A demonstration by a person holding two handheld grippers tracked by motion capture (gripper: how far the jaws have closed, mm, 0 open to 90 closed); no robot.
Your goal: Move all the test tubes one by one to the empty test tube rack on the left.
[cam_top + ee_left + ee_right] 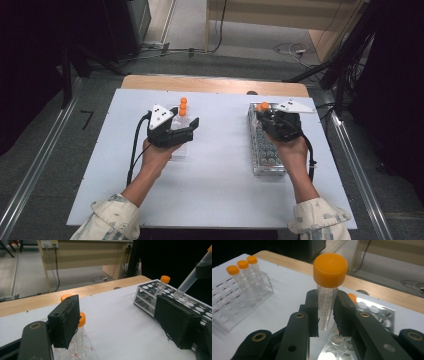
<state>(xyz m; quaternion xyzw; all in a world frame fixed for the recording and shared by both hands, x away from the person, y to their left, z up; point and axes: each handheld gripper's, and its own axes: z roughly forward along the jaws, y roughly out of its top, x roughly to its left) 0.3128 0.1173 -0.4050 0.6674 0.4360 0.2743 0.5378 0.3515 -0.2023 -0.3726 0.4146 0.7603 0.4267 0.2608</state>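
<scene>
On the white desk (215,165), a clear plastic rack (234,302) at the left holds three orange-capped tubes (243,265). The right gripper (328,315) has its fingers clamped on a clear graduated tube with an orange screw cap (329,277) – marks 13 and 14 readable – raised above the mirrored metal rack (265,150). The left gripper (120,322) hangs wide, gripping nothing.

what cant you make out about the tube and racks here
- Held tube: its tip, right gripper view, hidden between the right tool's pads.
- Metal rack: far rows, high view, covered by the hand.
- Clear rack: near part, left gripper view, cut by the bottom edge.
</scene>
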